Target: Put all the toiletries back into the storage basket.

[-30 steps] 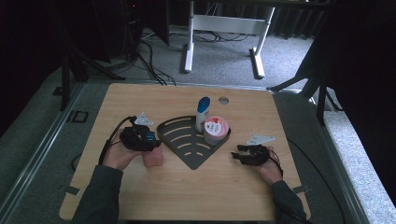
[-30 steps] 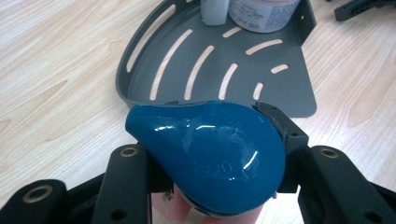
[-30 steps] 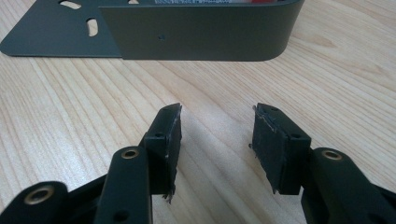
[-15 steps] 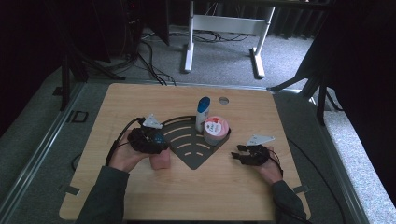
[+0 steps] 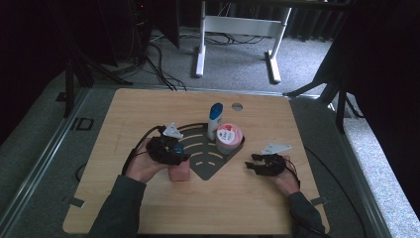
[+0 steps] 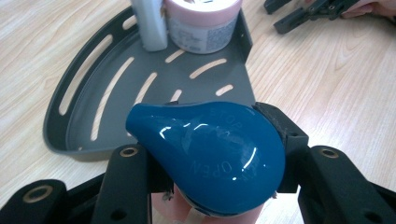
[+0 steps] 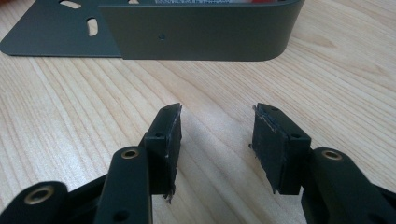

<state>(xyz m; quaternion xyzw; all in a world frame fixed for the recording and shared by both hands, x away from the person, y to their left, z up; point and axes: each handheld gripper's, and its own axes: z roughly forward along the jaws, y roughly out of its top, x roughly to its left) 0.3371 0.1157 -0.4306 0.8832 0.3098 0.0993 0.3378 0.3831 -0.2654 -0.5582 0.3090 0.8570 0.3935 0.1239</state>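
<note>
My left gripper [image 5: 173, 151] is shut on a pink bottle [image 5: 179, 172] with a glossy blue teardrop cap [image 6: 210, 154]; the jaws press on the cap's sides. It hovers at the left front edge of a dark grey slotted corner rack [image 5: 200, 163] [image 6: 116, 93]. Inside the rack stand a white bottle with a blue top [image 5: 214, 121] [image 6: 148, 23] and a pink jar [image 5: 229, 138] [image 6: 203, 21]. My right gripper [image 5: 255, 164] [image 7: 217, 126] rests on the wood to the right of the rack's wall [image 7: 196, 32], open, with nothing between its pads.
The wooden table [image 5: 148, 109] has a small round hole [image 5: 237, 106] near its far edge. Beyond it, a white desk frame [image 5: 237, 29] stands on grey carpet. Cables trail from both grippers across the tabletop.
My left hand has carried the pink bottle rightward, closer to the rack. The right hand has stayed where it was.
</note>
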